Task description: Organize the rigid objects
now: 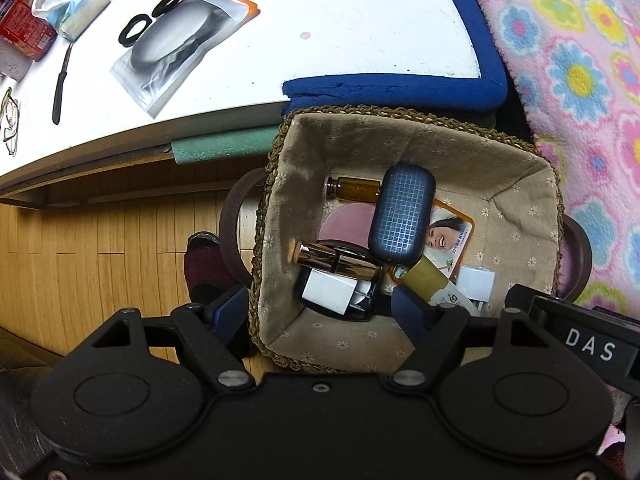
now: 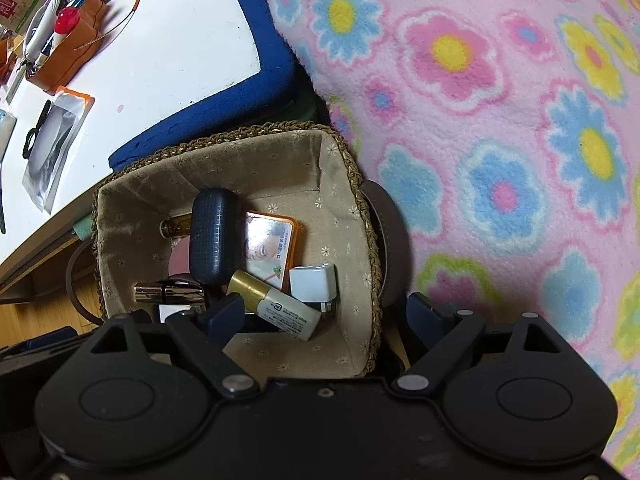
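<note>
Both grippers, left [image 1: 320, 312] and right [image 2: 328, 316], hung open and empty astride the basket [image 1: 280, 184] rim; best to clamp opposite walls evenly.

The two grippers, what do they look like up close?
Both are matte black plastic. The left gripper and right gripper each show two round housings, angled linkage arms with silver screws, and dark blue finger pads. A black bar lettered DAS in white shows in the left wrist view.
</note>
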Demonstrator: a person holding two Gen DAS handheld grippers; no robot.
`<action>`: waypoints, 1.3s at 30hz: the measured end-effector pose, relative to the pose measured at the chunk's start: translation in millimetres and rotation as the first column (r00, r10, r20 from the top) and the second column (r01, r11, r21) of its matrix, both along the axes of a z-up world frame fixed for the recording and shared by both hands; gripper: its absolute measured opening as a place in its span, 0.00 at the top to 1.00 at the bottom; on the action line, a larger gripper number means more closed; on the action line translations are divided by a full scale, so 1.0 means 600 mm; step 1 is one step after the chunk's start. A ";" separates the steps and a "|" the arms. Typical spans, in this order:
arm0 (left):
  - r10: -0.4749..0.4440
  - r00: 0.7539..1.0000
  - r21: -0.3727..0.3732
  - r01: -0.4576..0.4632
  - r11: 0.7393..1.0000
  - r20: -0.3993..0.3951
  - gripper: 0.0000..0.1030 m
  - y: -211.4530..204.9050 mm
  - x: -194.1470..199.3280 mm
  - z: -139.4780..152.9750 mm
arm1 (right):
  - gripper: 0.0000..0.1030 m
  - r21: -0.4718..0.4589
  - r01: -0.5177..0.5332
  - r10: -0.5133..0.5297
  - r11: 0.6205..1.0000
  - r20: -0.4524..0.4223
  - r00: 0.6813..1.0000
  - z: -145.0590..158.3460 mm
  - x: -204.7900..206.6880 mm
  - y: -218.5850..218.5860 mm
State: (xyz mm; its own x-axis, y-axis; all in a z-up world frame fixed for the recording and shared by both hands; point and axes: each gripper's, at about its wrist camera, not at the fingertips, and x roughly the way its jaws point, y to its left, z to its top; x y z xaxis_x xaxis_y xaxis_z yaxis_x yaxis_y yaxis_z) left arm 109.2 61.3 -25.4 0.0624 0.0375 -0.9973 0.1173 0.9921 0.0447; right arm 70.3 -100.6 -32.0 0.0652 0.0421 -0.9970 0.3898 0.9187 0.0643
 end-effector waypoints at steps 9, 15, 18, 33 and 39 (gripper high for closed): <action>-0.006 1.000 -0.020 0.006 1.000 -0.011 0.28 0.003 -0.003 -0.002 | 0.14 -0.015 -0.010 0.010 1.000 0.000 1.000 0.003 -0.004 0.001; -0.003 1.000 -0.024 0.003 1.000 -0.018 0.28 0.006 -0.007 -0.004 | 0.14 -0.022 -0.020 0.020 1.000 0.008 1.000 0.013 -0.013 0.001; -0.004 1.000 -0.021 0.004 1.000 0.003 0.28 0.007 -0.013 0.001 | 0.14 -0.033 -0.039 0.039 0.999 0.014 0.999 0.019 -0.019 0.005; -0.024 0.997 -0.040 0.027 0.999 0.079 0.26 0.006 -0.072 0.035 | 0.00 -0.036 -0.040 0.042 0.999 0.072 0.997 0.055 -0.080 -0.008; -0.035 0.995 -0.099 0.044 0.994 0.091 0.26 0.003 -0.100 0.044 | 0.00 -0.053 0.006 -0.003 0.999 0.065 0.998 0.059 -0.110 -0.026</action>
State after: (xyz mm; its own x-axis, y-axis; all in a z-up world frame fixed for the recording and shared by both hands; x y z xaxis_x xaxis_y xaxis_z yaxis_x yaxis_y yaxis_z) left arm 48.9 62.9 1.3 0.1506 -0.0670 -0.9863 0.1562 0.9868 -0.0432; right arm 4.5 -115.9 3.1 0.1298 -0.0109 -0.9915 0.3905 0.9197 0.0411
